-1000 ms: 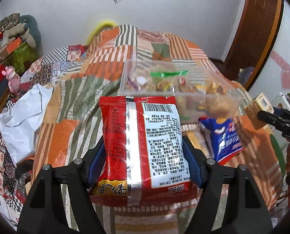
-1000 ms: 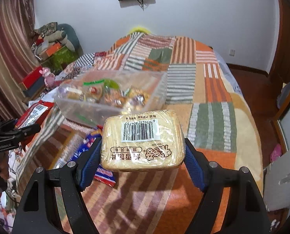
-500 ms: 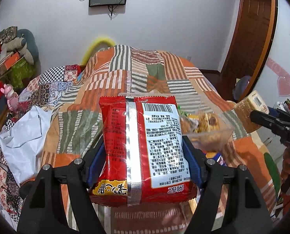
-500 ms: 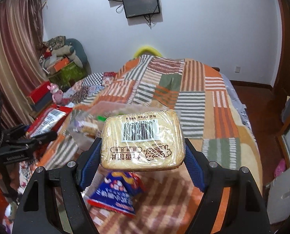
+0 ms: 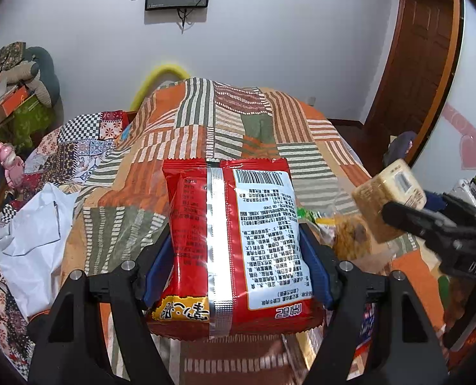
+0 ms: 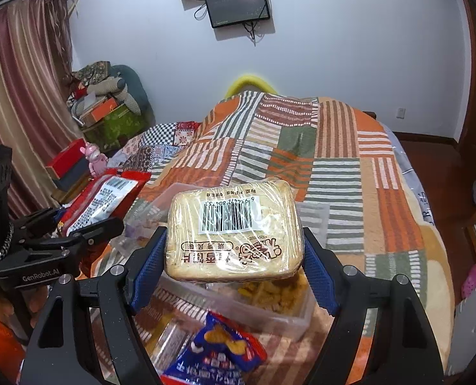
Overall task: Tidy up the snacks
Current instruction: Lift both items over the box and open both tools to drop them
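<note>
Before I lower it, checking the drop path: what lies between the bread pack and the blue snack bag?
In the right wrist view, the clear plastic bin of snacks lies between the bread pack and the blue snack bag.

Far bed: the striped blanket (image 6: pixel 334 160) is lying bare, leaving open room above it.
Below the grippers: a clear tub (image 6: pixel 289 317) of snacks and a blue snack bag (image 6: pixel 218 353) are taking up the near bed.
Left side: a white sheet (image 5: pixel 32 234) and piled boxes (image 6: pixel 109 118) are crowding the edge.
Right side: open floor (image 6: pixel 436 160) is showing.
</note>
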A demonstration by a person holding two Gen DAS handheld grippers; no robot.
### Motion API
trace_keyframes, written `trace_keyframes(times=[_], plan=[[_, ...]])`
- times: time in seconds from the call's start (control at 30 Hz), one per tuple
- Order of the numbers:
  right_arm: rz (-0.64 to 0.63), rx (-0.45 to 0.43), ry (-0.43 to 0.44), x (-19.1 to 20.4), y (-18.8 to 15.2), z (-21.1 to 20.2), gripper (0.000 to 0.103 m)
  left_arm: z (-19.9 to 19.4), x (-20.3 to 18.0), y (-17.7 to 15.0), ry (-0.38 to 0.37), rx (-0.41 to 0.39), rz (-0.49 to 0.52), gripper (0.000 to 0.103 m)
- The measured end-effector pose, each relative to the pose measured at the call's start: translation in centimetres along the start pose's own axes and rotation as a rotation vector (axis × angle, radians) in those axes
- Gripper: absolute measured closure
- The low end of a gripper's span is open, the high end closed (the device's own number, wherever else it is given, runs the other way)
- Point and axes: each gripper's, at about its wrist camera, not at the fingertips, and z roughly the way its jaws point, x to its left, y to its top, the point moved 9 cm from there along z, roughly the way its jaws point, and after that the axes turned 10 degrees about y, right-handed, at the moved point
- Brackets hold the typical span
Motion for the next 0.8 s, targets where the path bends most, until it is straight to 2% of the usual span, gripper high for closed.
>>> trace_keyframes(times=[0.33,0.8], plan=[[0.016,0.055,-0.03,-1.8,-0.2,2.9,0.027,4.1,-0.2,0.5,-0.016,0.044,-0.042,0.031],[0.043,0.109,-0.062,-3.8,-0.6,5.5,0.027,7.7,-0.8,0.1,-0.011,0.08,-0.038,0.031]])
